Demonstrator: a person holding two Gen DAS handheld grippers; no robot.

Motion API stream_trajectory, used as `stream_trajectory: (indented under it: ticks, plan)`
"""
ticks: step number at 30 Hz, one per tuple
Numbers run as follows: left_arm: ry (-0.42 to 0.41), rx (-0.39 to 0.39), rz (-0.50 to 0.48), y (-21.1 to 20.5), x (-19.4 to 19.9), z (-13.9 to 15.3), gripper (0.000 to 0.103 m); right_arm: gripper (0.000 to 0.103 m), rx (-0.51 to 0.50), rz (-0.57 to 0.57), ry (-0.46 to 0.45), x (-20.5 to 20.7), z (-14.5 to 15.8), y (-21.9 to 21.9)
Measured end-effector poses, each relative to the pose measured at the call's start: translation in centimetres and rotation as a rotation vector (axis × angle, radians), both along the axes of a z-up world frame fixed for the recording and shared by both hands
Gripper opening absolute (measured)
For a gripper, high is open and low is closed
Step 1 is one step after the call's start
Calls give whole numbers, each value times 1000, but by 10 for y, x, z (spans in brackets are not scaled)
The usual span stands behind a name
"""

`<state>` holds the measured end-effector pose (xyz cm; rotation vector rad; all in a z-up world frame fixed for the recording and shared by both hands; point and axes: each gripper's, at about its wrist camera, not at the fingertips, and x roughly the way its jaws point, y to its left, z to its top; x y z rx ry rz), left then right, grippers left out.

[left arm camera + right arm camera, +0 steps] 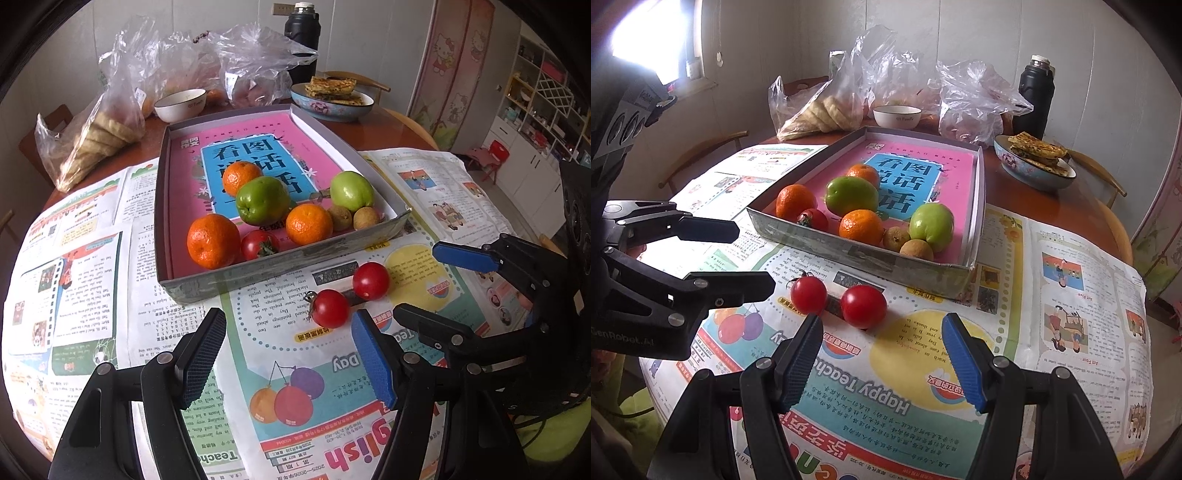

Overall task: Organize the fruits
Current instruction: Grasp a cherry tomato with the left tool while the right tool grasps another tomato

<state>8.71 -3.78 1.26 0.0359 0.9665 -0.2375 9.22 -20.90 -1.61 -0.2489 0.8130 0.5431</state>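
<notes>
A round wooden table (1015, 184) fills the scene, its near half covered with glossy printed newspaper (1071, 295), with crinkled clear plastic bags (971, 99) and a black flask (1036, 99) along the far edge. On the paper sits a shallow grey cardboard tray (864, 254) with low walls, lined with a pink and blue book cover. In it lie two smooth green apples (851, 194), three dimpled oranges (860, 227), one red tomato (812, 219) and two small rough brown round fruits (916, 249), all crowded toward its near wall. A patterned bowl (1034, 173) right of the tray holds flat golden pancakes; a white bowl (897, 116) stands behind the tray. Two shiny red tomatoes (864, 305) rest on the newspaper just in front of the tray, side by side and apart. The left gripper (288, 354) has its jaws parted with nothing between them, the ribbed pads clear of the fruit. The right gripper (882, 354) likewise stands open and empty, just short of the two tomatoes
</notes>
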Motion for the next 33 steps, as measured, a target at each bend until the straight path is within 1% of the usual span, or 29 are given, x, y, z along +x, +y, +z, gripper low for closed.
stream_trajectory:
  ticks: [13,16,18,19,21,25,27,29,33]
  plan:
    - [30,-18,-18,-7,7,-11,72,66,-51,19,2,8,-15,9]
    - [31,-30,-26,-9,11,-11,69,66,-60,28,-3,13,-18,11]
    - [38,-37,-32,-10,14,-12,66,64,-54,37,2,16,-20,12]
    - [42,-39,-35,-10,15,-13,65,61,-51,42,7,17,-21,12]
    - [50,-48,-42,-11,18,-14,59,58,-48,54,11,20,-23,14]
    - [61,-58,-52,-13,21,-17,58,52,-54,73,18,24,-26,18]
    - [64,-59,-57,-15,22,-18,55,49,-53,87,13,24,-27,20]
    - [69,-60,-61,-16,23,-20,53,43,-52,93,14,25,-28,22]
    - [76,-57,-65,-18,25,-22,53,38,-54,105,13,25,-30,25]
